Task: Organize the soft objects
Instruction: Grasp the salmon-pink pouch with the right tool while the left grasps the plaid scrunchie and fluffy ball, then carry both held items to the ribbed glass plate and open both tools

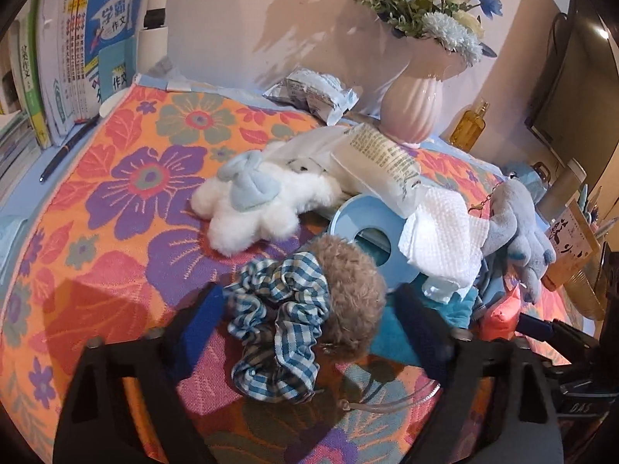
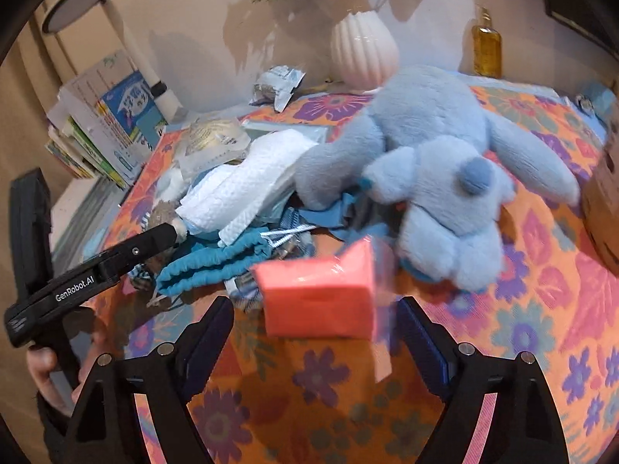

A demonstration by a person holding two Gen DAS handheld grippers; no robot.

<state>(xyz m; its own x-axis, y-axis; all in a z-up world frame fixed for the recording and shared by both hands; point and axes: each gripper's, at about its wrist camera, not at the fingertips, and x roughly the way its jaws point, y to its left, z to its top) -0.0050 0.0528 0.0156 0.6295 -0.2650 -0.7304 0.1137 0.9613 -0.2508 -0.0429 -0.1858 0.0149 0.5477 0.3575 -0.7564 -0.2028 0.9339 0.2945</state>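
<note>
Orange and purple flowers cover the cloth (image 1: pixel 116 201), the widest thing in both views, with the soft clutter heaped at centre and right of the left wrist frame. The blue plush (image 2: pixel 437 178) fills the upper right of the right wrist frame, its feet just behind the pink pack (image 2: pixel 321 294). The white plush (image 1: pixel 255 208) lies mid-frame in the left view, a vase (image 1: pixel 414 104) standing behind it at upper right. Smaller: the checked scrunchie (image 1: pixel 278 321) and the brown pom (image 1: pixel 348 297) touching it, low centre.

The left gripper (image 1: pixel 309 332) stands spread around scrunchie and pom, pads not yet pressing. The right gripper (image 2: pixel 315 332) is spread too, the pack just ahead of its tips, ungripped.

Risks, as I judge them: closing now, the left could catch both scrunchie and pom, or pinch the cloth and drag the heap. The pack's glossy wrap may slip, and a careless lift on the right could snag the plush.
</note>
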